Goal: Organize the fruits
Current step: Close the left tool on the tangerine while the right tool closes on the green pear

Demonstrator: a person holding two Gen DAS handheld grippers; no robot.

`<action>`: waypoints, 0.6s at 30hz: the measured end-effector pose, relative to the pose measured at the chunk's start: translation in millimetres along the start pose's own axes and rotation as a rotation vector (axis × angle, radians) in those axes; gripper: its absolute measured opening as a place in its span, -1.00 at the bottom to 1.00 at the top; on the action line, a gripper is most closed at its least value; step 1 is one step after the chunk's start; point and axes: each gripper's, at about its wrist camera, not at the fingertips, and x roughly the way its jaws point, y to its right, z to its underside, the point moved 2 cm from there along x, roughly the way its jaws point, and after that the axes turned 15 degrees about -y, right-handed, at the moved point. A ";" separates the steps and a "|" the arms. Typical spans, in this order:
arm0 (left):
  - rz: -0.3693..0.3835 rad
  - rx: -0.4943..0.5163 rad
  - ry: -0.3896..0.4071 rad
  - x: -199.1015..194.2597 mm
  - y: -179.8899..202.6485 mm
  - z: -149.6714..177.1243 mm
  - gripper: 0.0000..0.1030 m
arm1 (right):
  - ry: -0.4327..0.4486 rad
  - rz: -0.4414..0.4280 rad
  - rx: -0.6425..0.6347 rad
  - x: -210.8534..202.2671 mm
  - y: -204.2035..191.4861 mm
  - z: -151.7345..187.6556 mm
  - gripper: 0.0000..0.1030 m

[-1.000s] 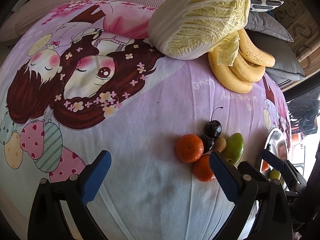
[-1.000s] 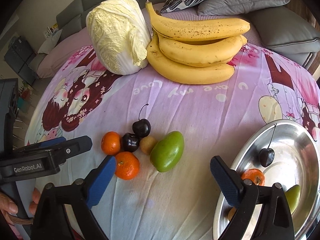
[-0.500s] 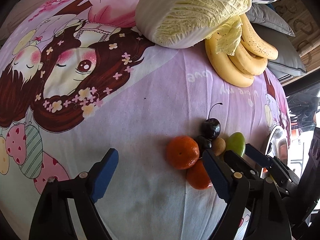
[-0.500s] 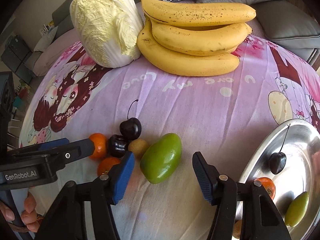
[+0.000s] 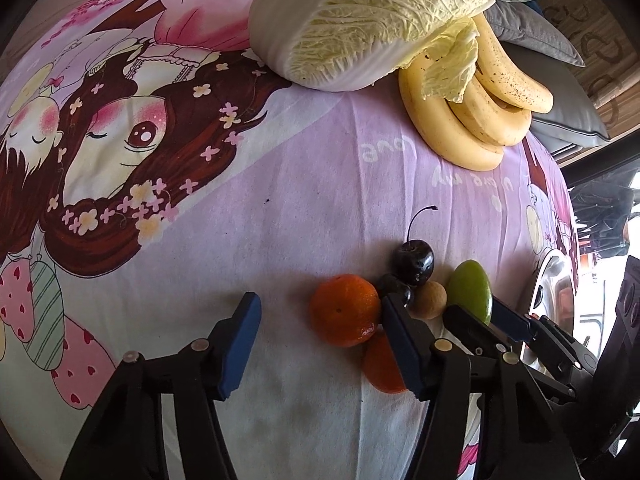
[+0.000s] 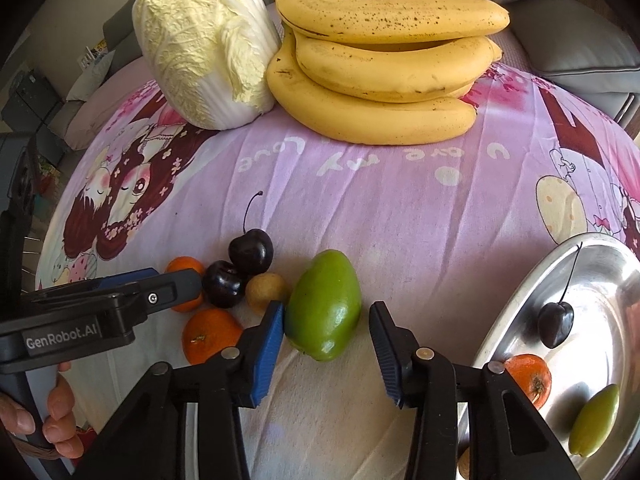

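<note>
L gripper point(image 5: 320, 328) closing round tangerine point(image 5: 345, 310); fingers point(image 5: 240, 344) not touching yet.

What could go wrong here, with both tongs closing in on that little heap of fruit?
The right tongs are closing around the green fruit; one pad already touches, so it may roll aside. The left tongs are closing beside the tangerine, crowded against cherries, which could scatter.

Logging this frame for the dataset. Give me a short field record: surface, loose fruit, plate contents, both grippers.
surface: printed pink cloth
loose fruit: green fruit, two oranges, two cherries, small tan fruit
back row: cabbage, bananas
metal plate: cherry, orange, green fruit
left gripper: closing around an orange, pads not pressing
right gripper: closing around the green fruit, right pad clear
</note>
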 end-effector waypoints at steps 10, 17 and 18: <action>0.030 -0.017 0.011 0.2 -5.1 -2.3 -0.03 | 0.011 -0.012 0.009 3.2 2.1 -2.2 -0.21; 0.049 -0.017 0.004 -3.7 -6.4 4.5 -0.25 | 0.016 -0.012 0.011 1.9 2.9 -0.5 -0.22; 0.047 -0.016 0.004 -4.2 -5.2 6.7 -0.26 | 0.016 -0.011 0.011 1.4 2.7 -0.1 -0.22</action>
